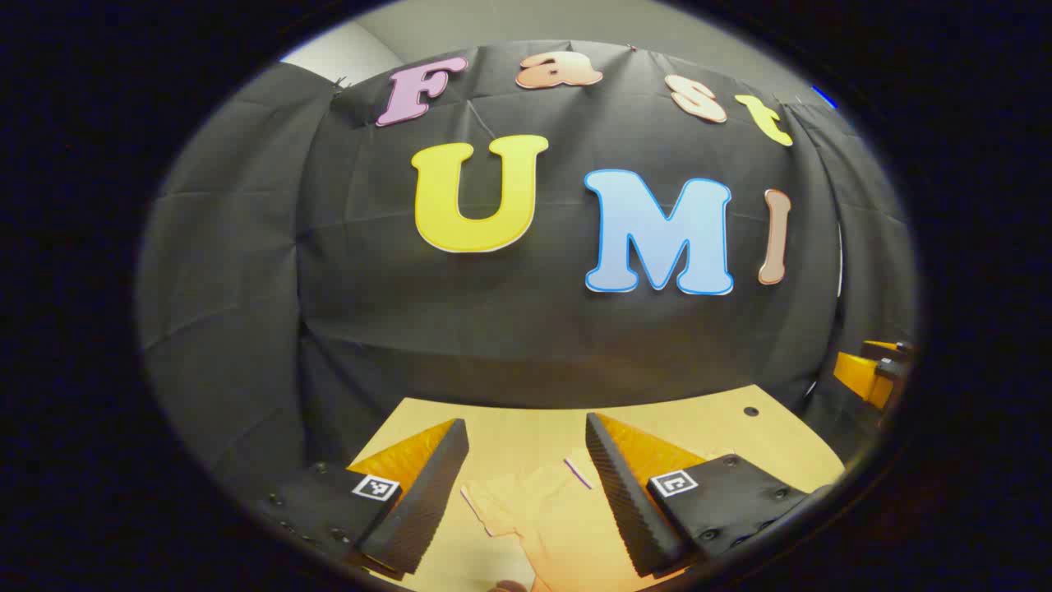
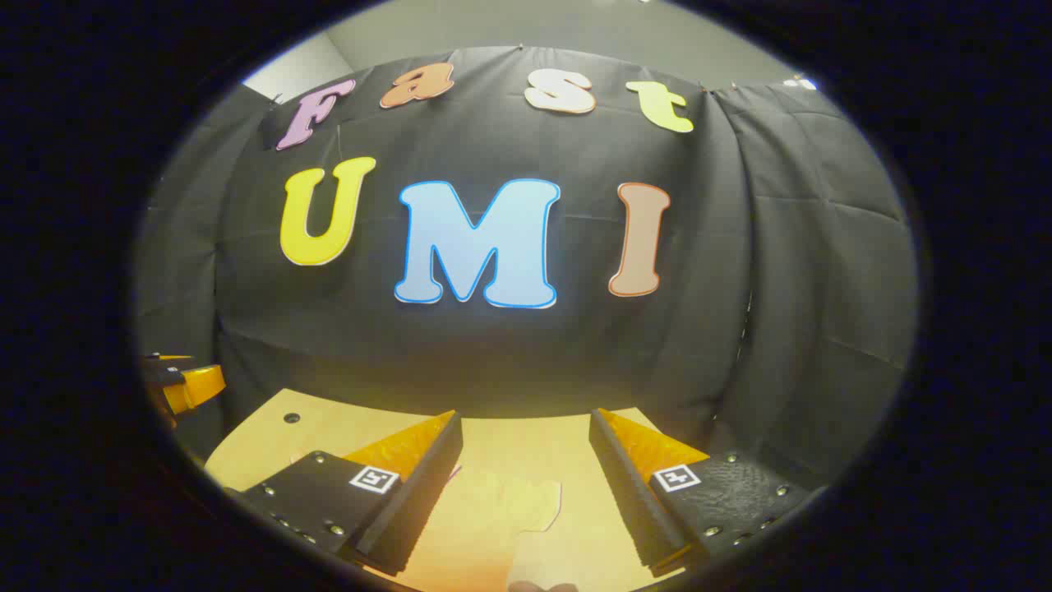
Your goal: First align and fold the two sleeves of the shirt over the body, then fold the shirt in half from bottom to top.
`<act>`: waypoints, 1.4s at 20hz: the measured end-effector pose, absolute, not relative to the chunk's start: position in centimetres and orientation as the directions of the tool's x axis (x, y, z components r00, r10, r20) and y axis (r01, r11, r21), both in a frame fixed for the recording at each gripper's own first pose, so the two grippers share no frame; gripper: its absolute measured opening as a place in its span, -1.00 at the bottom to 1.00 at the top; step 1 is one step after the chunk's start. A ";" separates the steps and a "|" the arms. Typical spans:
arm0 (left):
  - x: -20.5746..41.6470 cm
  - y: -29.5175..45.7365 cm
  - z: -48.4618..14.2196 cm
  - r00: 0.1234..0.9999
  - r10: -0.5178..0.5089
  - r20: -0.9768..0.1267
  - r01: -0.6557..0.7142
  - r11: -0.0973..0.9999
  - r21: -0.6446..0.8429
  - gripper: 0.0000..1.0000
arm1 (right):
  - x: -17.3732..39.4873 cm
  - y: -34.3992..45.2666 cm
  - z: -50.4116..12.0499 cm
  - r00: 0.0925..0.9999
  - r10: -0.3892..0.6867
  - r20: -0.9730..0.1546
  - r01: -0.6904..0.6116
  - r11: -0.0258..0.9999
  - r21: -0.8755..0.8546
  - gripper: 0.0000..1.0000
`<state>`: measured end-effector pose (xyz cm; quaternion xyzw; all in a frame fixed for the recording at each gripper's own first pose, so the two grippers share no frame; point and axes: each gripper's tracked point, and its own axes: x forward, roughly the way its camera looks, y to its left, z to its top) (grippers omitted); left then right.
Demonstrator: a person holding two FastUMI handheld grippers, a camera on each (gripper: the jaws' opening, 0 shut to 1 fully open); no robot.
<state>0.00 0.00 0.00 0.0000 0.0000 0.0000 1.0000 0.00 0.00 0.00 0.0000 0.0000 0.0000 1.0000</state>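
Left gripper [image 1: 526, 444]: two fingers spread apart, nothing between them, held above the table [image 1: 707, 415]; right gripper [image 2: 526, 440]: two fingers likewise apart and empty. One shirt [image 1: 546, 514] lies flat on the table's near part, below both grippers. Each gripper's view catches the other at its side edge.

No readable text — just square coded tags [image 1: 376, 487] on the claws.

Pale yellow shirt [image 1: 542, 518], purple-edged; tan table [image 1: 707, 419].
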 end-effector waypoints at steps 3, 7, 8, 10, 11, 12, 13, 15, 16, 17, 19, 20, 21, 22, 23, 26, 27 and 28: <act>0.1 -0.4 0.3 1.000 -0.004 0.007 0.004 1.000 0.006 0.90 | 0.0 -0.2 -0.3 1.000 0.002 -0.008 -0.002 1.000 0.005 0.94; 0.1 -0.5 0.4 1.000 -0.003 0.006 0.003 1.000 0.011 0.91 | 0.7 -0.5 -0.9 1.000 0.002 -0.027 -0.002 1.000 0.015 0.94; 0.1 -0.5 0.3 1.000 0.000 0.006 0.000 1.000 0.013 0.89 | 0.7 -0.4 -1.0 0.999 0.004 -0.033 -0.003 1.000 0.019 0.94; 0.2 -0.4 0.3 1.000 0.005 0.006 -0.005 1.000 0.015 0.91 | 1.2 -0.3 -1.3 0.999 0.007 -0.044 -0.006 1.000 0.026 0.94; 0.2 -0.3 0.3 1.000 0.005 0.007 -0.005 1.000 0.014 0.91 | 1.6 -0.3 -1.6 0.999 0.011 -0.050 -0.009 1.000 0.030 0.94; 0.2 -0.3 0.4 1.000 0.006 0.006 -0.006 1.000 0.013 0.91 | 2.0 -0.3 -1.9 0.998 0.013 -0.059 -0.011 0.999 0.033 0.94; 0.1 -0.2 0.3 1.000 0.007 0.004 -0.007 1.000 0.013 0.91 | 2.3 -0.3 -2.4 0.997 0.020 -0.073 -0.017 0.999 0.038 0.94; 0.1 -0.3 0.2 1.000 0.010 0.004 -0.010 1.000 0.014 0.91 | 3.3 -0.3 -3.7 0.993 0.035 -0.112 -0.029 0.998 0.053 0.94; 0.0 -0.2 0.2 1.000 0.013 0.004 -0.013 1.000 0.014 0.91 | 4.0 -0.2 -4.5 0.990 0.043 -0.136 -0.035 0.997 0.063 0.94; 0.0 -0.1 0.3 1.000 0.015 0.004 -0.015 1.000 0.014 0.91 | 4.7 -0.3 -5.4 0.986 0.050 -0.159 -0.039 0.997 0.071 0.96; -0.1 -0.1 0.2 1.000 0.020 0.001 -0.021 1.000 0.009 0.91 | 6.4 -0.5 -7.4 0.978 0.057 -0.202 -0.042 0.996 0.078 0.96; -0.2 0.0 0.0 1.000 0.022 -0.003 -0.022 1.000 0.005 0.87 | 7.2 -0.6 -8.5 0.973 0.060 -0.222 -0.045 0.996 0.075 0.94; -0.3 0.1 -0.1 1.000 0.025 -0.007 -0.025 1.000 0.001 0.87 | 8.2 -0.7 -9.7 0.968 0.059 -0.244 -0.043 0.996 0.072 0.94; -0.3 0.3 -0.2 1.000 0.028 -0.010 -0.028 1.000 -0.003 0.91 | 9.1 -0.9 -10.9 0.961 0.059 -0.270 -0.041 0.997 0.070 0.94; -0.4 0.4 -0.2 0.999 0.034 -0.012 -0.034 0.999 -0.005 0.91 | 9.9 -1.0 -12.1 0.955 0.058 -0.292 -0.039 0.997 0.068 0.94; -0.6 1.0 -0.6 0.999 0.047 -0.023 -0.048 0.999 -0.009 0.90 | 12.2 -1.3 -15.5 0.935 0.052 -0.351 -0.034 0.998 0.057 0.94; -0.8 1.1 -0.7 0.998 0.052 -0.027 -0.052 0.999 -0.012 0.91 | 12.9 -1.4 -16.5 0.929 0.052 -0.368 -0.034 0.998 0.055 0.94; -0.8 1.3 -0.9 0.998 0.056 -0.032 -0.056 0.998 -0.013 0.91 | 13.6 -1.4 -17.5 0.921 0.051 -0.385 -0.034 0.998 0.053 0.95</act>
